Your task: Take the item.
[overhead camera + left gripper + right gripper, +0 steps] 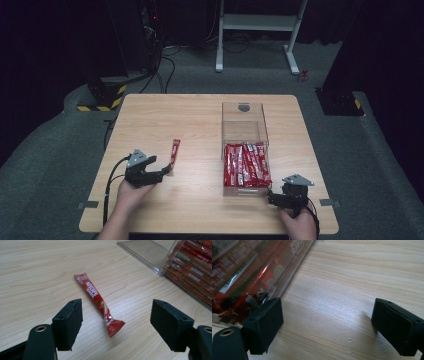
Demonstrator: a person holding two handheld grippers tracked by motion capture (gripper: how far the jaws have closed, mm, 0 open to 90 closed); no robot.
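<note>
Black left gripper (168,170), right gripper (270,196); grey 3-cornered plates, trailing cables.

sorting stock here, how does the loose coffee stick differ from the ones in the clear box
The loose stick lies alone, flat on the bare table; the boxed sticks are packed side by side inside the clear box. The loose one sits between the open left gripper jaws; the boxed ones sit beside the right gripper. All share red wrappers.

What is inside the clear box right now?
The clear box holds red sachets packed side by side in its near half; its far half looks empty. Any layers beneath are covered.
</note>
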